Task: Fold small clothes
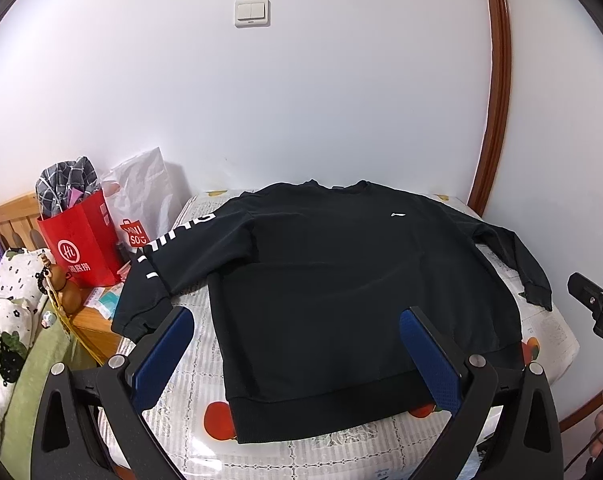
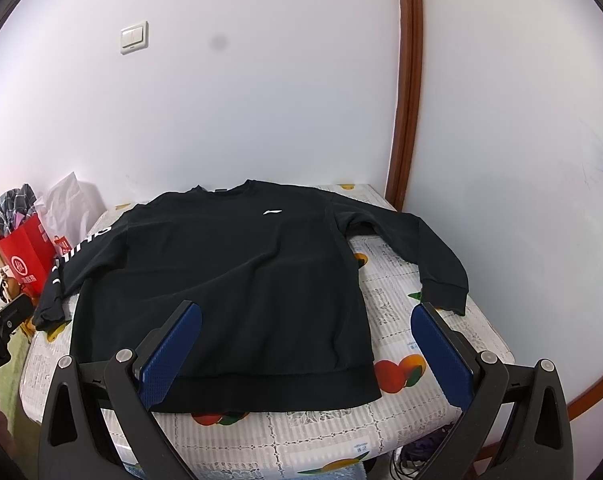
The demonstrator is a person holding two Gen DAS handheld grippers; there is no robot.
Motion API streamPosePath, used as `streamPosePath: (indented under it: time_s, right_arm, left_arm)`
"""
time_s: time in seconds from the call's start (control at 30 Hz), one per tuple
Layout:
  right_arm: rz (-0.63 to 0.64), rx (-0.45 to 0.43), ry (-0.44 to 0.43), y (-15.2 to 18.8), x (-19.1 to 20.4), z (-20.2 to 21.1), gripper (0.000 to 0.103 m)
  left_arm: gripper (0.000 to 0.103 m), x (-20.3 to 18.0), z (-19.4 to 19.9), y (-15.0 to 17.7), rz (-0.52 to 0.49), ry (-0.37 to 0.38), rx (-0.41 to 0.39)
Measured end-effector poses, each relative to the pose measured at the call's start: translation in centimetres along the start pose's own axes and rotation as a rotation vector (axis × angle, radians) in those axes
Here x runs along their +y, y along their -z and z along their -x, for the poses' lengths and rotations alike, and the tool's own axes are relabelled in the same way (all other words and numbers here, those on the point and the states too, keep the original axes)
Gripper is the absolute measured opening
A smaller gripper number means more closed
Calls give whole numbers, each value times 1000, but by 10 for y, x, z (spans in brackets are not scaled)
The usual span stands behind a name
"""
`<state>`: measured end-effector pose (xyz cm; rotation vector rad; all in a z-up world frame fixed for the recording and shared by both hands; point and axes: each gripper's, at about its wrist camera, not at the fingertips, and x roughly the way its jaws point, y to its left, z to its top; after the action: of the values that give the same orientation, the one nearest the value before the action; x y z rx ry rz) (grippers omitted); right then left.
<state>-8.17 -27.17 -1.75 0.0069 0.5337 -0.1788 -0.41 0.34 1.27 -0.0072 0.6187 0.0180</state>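
1. The table (image 1: 549,332), under a fruit-print cloth, stands against the white wall.
2. A black sweatshirt (image 1: 341,280) lies flat, front up, across the table, collar toward the wall, both sleeves spread outward.
3. A red paper bag (image 1: 83,248) stands left of the table, beside the lettered sleeve.
4. My left tongs (image 1: 297,324) hover spread wide over the sweatshirt's hem, holding nothing.
5. My right tongs (image 2: 307,320) hang spread wide above the hem's right corner, also empty.
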Motion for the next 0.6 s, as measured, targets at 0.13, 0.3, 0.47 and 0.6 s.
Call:
streamPosePath:
  time_s: [0.13, 0.3, 0.47, 0.6]
  right_arm:
    - [-2, -1, 0, 0, -1, 0, 103]
    - [-6, 2, 0, -1, -3, 0, 103]
    - [-8, 6, 0, -1, -4, -1, 103]
    - [-8, 5, 4, 0, -5, -1, 103]
  left_arm:
    - [103, 0, 0, 1, 1, -1, -1]
    - [103, -1, 1, 4, 5, 6, -3]
    - [103, -1, 1, 4, 3, 9, -7]
    - [103, 0, 1, 5, 6, 10, -9]
